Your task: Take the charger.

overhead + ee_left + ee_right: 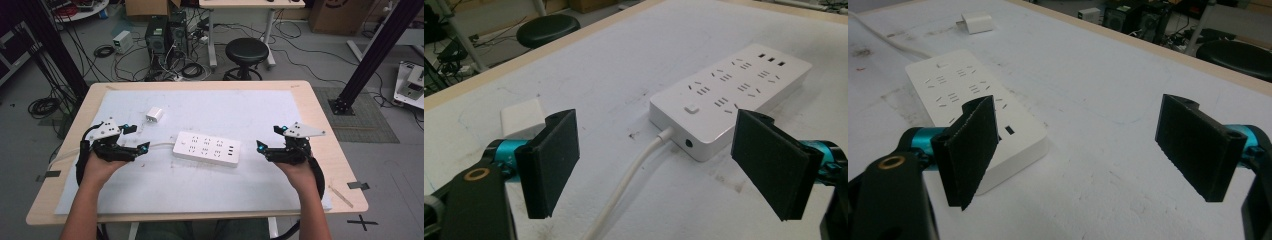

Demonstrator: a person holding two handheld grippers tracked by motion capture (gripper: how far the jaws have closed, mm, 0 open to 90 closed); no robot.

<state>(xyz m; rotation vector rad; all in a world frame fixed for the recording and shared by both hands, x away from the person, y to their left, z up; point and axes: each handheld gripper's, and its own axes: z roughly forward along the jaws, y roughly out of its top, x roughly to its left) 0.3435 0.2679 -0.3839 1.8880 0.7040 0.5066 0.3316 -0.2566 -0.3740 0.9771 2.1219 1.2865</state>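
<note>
Both hands rest on the table with nothing picked up, so this looks like the approach step: the white power strip (207,148) lies flat in the middle of the pale mat (260,107), between the two tools, and a small white plug adapter (154,114) sits apart from it toward the far left. The left gripper (137,138) has its jaws spread wide and empty, aimed at the strip's cord end, where the white cable (631,175) runs out between the jaws. The right gripper (268,138) is likewise wide apart and empty, just off the strip's other end. I'd guess the next move is for the left tool to reach back for the adapter while the right steadies the strip; that calls for a square, careful pinch on a small smooth block. The mat is scuffed and marked, on a light wooden table (320,115). Beyond it stand a black stool (246,51), computer towers (167,34) and tangled cables on a grey floor
</note>
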